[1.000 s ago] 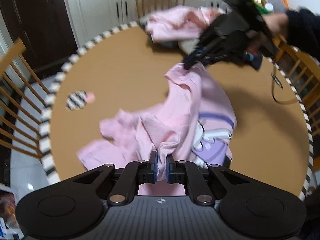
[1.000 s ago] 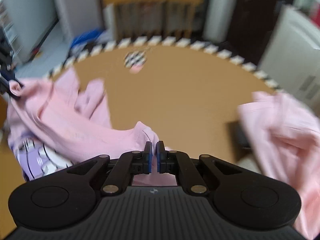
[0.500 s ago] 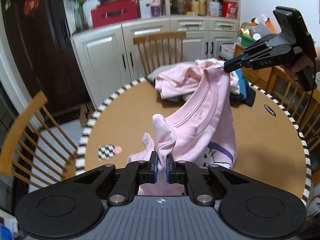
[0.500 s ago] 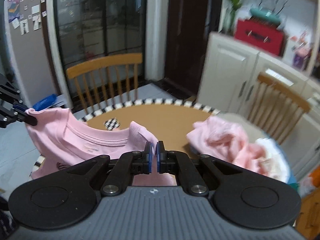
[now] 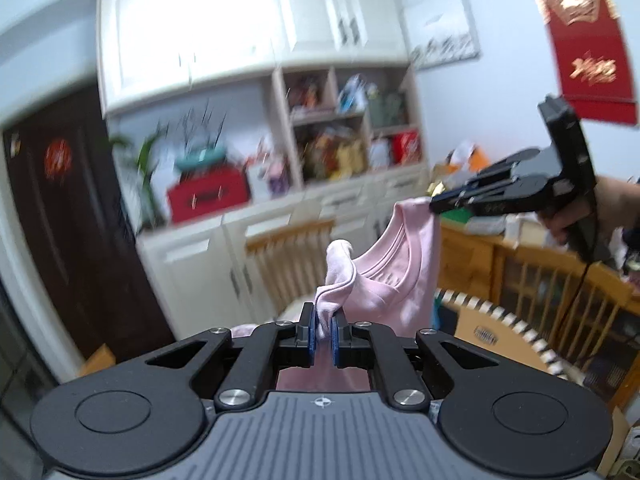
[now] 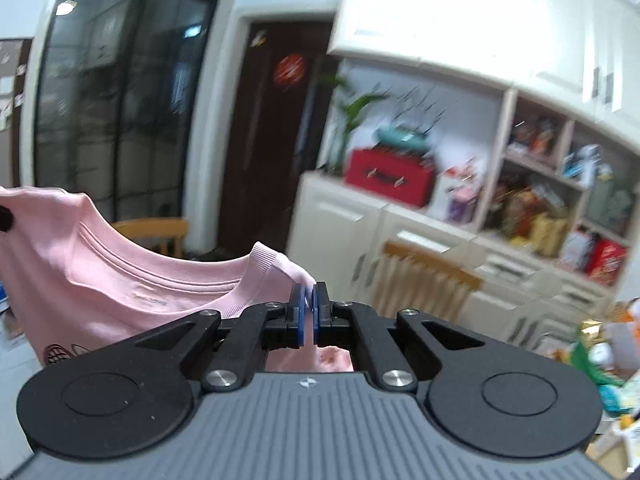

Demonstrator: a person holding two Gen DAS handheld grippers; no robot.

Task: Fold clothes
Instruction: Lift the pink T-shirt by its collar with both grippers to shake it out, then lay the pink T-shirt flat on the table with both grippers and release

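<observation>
pink T-shirt is held stretched in the air above the round table | left gripper clamped on one shoulder | right gripper clamped on the other

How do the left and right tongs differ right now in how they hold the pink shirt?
The left tongs pinch a bunched fold of the pink shirt that sticks up above the pads; the right tongs pinch a thin edge beside the ribbed collar. In the left view, the right tongs sit higher. Both are shut on the shirt, stretching it between them.
</observation>
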